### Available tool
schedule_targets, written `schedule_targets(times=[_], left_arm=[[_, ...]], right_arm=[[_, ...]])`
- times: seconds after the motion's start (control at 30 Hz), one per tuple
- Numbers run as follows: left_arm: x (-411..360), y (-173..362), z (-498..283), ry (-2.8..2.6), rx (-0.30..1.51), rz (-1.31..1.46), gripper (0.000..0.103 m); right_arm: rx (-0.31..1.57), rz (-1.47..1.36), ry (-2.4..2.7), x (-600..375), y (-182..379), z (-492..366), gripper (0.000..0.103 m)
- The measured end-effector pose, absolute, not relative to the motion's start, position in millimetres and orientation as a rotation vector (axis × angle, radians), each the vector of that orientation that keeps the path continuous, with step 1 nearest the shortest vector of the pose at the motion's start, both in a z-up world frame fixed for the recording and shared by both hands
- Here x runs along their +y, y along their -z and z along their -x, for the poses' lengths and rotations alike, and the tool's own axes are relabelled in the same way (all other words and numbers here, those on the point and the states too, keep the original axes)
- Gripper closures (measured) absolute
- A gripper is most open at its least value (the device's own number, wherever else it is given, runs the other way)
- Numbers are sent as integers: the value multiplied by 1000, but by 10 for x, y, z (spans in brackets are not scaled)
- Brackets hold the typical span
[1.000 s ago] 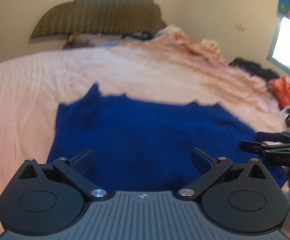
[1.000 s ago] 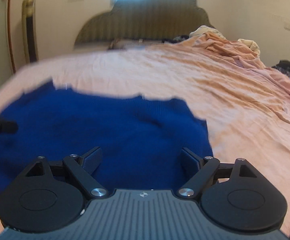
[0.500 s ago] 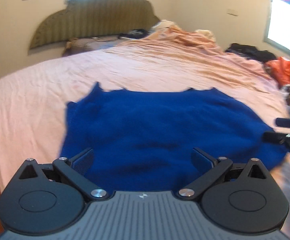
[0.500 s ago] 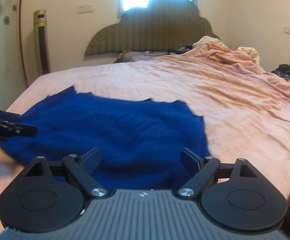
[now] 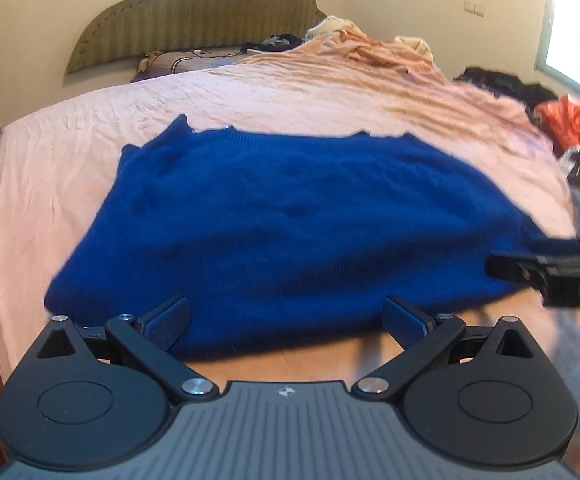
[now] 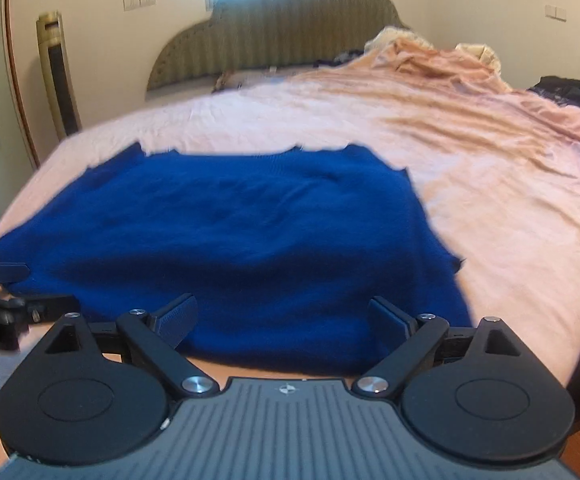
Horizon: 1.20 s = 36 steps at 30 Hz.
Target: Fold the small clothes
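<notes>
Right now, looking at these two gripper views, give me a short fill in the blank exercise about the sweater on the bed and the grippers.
1. The sweater spread on the bed is ____ in colour.
2. The sweater lies on a wrinkled ____ bedsheet.
3. The left gripper and the right gripper both have their jaws ____, holding nothing.
4. At the far end of the bed stands a striped, scalloped ____.

Missing words: blue; pink; open; headboard

Bed [image 5: 69,152], pink sheet: blue sweater [image 5: 290,216] spread flat; rumpled peach blanket [image 5: 370,52] beyond.
</notes>
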<state>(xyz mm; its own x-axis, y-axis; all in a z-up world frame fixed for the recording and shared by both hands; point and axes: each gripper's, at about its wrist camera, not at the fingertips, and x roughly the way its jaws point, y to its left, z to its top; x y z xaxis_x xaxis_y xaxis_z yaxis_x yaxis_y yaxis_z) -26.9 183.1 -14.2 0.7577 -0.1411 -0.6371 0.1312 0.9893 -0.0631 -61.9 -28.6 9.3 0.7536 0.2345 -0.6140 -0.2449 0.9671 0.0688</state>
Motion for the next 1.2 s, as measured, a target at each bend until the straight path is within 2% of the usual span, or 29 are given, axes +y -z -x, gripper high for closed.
schedule_targets(times=[0.07, 0.13, 0.23, 0.43, 0.6, 0.87, 1.0, 1.2], left_arm=[[1782, 176, 284, 142, 692, -37, 0], [1783, 163, 282, 142, 706, -48, 0], [1889, 86, 323, 143, 726, 14, 0], [2025, 84, 280, 111, 757, 84, 0], [2000, 107, 293, 108, 748, 65, 0], [2083, 60, 326, 110, 760, 97, 0], [2381, -40, 525, 82, 707, 313, 0], [3085, 207, 764, 108, 640, 881, 0]], right_arm=[[685, 61, -252, -223, 12, 568, 1], [695, 62, -247, -211, 0, 557, 2], [709, 32, -239, -202, -159, 547, 8], [634, 74, -320, 101, -295, 586, 6], [704, 131, -319, 250, -15, 407, 1], [654, 85, -334, 172, 50, 425, 2], [651, 84, -333, 189, 78, 439, 2], [650, 83, -333, 196, 81, 485, 2]])
